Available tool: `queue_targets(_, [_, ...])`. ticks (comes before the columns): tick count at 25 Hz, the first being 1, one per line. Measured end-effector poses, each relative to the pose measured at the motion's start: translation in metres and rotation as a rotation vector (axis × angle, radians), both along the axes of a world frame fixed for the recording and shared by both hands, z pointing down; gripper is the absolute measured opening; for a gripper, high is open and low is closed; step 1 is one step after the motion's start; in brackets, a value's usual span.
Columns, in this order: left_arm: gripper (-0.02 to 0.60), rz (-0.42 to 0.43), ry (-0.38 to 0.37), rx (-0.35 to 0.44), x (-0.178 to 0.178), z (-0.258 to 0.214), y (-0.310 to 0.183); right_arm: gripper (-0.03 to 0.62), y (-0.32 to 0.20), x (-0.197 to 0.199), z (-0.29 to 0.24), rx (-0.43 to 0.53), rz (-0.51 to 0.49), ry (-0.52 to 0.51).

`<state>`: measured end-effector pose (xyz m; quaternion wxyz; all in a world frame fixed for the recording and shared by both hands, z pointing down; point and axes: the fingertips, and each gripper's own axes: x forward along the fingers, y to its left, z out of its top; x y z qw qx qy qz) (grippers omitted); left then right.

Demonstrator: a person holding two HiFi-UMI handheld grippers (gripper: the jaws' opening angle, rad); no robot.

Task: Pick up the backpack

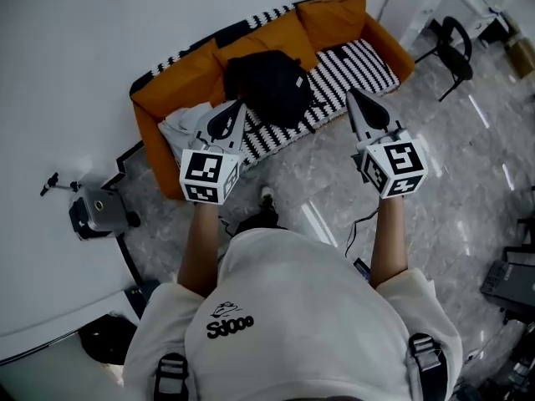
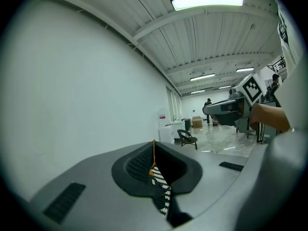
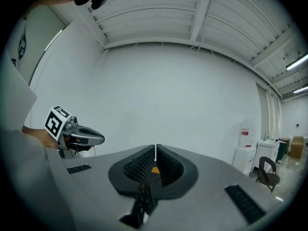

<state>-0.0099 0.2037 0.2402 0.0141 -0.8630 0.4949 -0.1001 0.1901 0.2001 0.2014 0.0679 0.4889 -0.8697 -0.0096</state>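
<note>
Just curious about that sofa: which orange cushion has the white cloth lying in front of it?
The cushion at the left end of the sofa in the head view; the white cloth lies before it, left of the black backpack.

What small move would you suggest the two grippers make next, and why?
Probably open both and lower them toward the black backpack on the sofa: the left gripper and right gripper are shut, empty, and not yet on it.

Black backpack (image 1: 269,85) slumped on striped sofa seat (image 1: 351,65)
</note>
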Motion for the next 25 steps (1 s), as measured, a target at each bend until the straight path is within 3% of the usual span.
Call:
queue_targets(9, [0.025, 0.006, 0.015, -0.040, -0.031, 0.005, -0.106, 0.040, -0.105, -0.029, 0.008, -0.063, 0.011, 0.007])
queue_targets(25, [0.025, 0.034, 0.049, -0.178, -0.068, 0.073, -0.196, 0.040, -0.200, -0.078, 0.066, -0.224, -0.018, 0.057])
